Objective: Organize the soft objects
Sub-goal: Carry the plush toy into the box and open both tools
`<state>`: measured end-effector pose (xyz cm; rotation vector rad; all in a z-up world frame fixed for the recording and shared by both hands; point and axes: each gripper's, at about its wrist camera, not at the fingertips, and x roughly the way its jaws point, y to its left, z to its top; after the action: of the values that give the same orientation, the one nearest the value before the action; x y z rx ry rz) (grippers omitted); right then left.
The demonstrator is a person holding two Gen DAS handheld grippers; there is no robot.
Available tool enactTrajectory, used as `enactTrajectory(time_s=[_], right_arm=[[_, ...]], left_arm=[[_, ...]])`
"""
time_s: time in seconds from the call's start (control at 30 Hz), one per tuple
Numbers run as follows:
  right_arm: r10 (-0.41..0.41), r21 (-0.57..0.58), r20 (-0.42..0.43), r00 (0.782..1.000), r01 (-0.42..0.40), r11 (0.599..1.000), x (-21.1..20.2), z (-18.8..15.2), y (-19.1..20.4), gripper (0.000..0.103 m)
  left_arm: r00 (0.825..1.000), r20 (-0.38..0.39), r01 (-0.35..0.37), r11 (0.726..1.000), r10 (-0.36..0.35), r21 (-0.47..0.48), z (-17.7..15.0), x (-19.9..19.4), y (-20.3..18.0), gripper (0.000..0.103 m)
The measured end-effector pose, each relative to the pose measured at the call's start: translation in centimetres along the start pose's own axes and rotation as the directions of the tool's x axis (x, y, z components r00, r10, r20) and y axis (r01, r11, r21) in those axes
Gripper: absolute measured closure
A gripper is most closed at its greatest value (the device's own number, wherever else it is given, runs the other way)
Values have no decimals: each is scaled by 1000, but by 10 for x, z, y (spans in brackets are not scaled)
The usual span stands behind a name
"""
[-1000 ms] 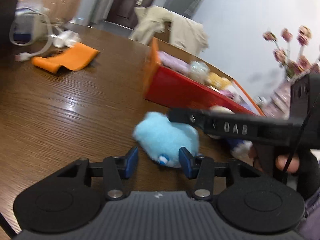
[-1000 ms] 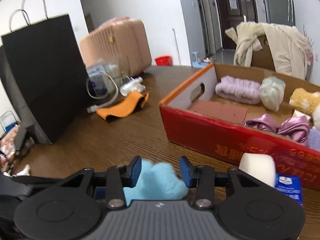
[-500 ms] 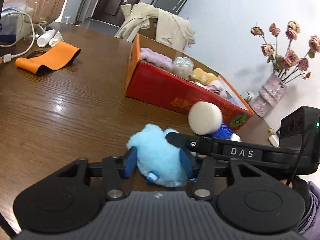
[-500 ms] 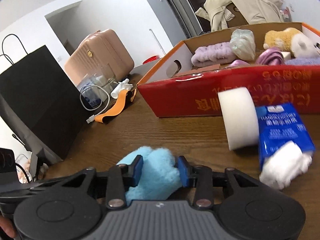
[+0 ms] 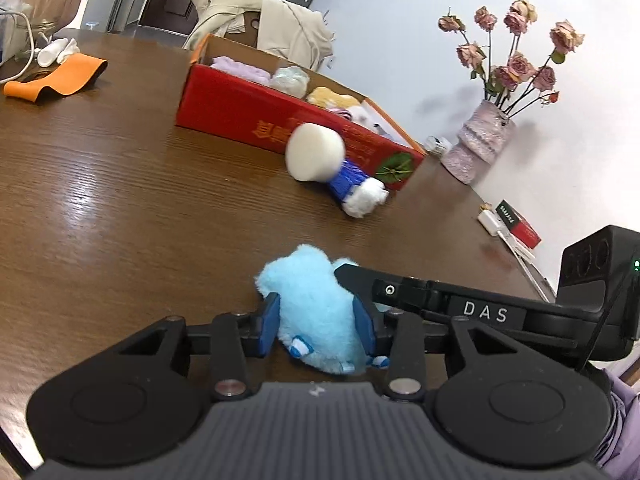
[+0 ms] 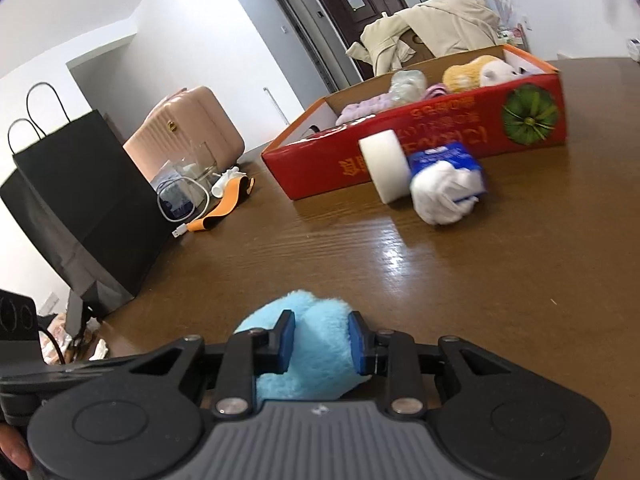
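Note:
A fluffy light-blue plush toy (image 5: 308,280) lies on the brown wooden table, near its front. My left gripper (image 5: 318,328) has its blue pads against both sides of it, jaws still closing. My right gripper (image 6: 320,340) grips the same plush (image 6: 316,312) from the other side, its pads sunk into the fur and also closing. The right gripper's black finger crosses behind the plush in the left wrist view. Farther back stands a red cardboard box (image 5: 240,116) (image 6: 440,136) holding several soft items. A white foam roll (image 5: 316,152) (image 6: 384,168) and a blue pack of white fluff (image 5: 352,184) (image 6: 444,184) lie against its front wall.
An orange band (image 5: 52,80) (image 6: 224,204) and a white cable lie at the far side. A black paper bag (image 6: 80,200) stands on the table's edge, a pink suitcase (image 6: 188,128) behind it. A vase of dried roses (image 5: 480,148) and a small red box (image 5: 516,224) sit near the wall.
Both grippers have drawn back from the red box, which now looks farther off. Their jaws have narrowed onto the blue plush, and the right gripper has rolled.

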<state>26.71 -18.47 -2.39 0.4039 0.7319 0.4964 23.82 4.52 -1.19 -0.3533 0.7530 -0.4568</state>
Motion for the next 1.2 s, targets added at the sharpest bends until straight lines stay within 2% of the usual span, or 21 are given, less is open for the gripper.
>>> enactTrajectory(time_s=[0.2,0.33,0.47,0.6,0.67,0.77,0.83,0.9,0.93,0.97,1.03,1.1,1.2], right_arm=[[3,-1,58,998,-3,1000,-19,2,0,77],[0,-14,123,992,2,1000,-32,26,2,77],[34,-97,215,976,-14,995,-34,90,10,78],[24,-168,251,968,19,986,-1,171,11,78],[5,-186,228,974,39,982,29,208,3,78],[-25,-139,162,987,48,989,78,251,-27,78],[-52,-107,93,994,62,992,111,269,-48,78],[-111,-90,14,994,112,990,144,276,-67,79],[-155,-108,-36,987,151,983,161,278,-75,79],[-195,-129,-75,978,185,974,172,277,-80,84],[-278,-170,-109,954,257,951,189,272,-87,87],[-313,-187,-116,943,289,939,194,266,-90,87],[-361,-258,-107,926,325,910,196,262,-82,87]], left_arm=[[998,53,18,999,-20,28,1,-10,-20,67],[993,104,53,997,-58,50,23,-9,-30,67],[978,196,58,993,-77,104,83,-8,-43,67],[975,218,11,990,-42,141,168,24,-46,67],[982,188,-6,994,-14,105,211,55,-36,67],[992,127,-21,998,14,58,254,108,-19,67],[996,73,-60,998,58,36,269,146,-6,68],[994,11,-105,994,104,37,275,182,3,74],[992,-30,-119,992,120,36,274,197,9,75],[988,-86,-127,991,131,42,274,217,13,77],[978,-132,-152,987,159,55,269,237,17,77],[972,-124,-191,977,202,92,262,246,16,77],[972,-109,-198,976,208,95,258,247,16,76]])
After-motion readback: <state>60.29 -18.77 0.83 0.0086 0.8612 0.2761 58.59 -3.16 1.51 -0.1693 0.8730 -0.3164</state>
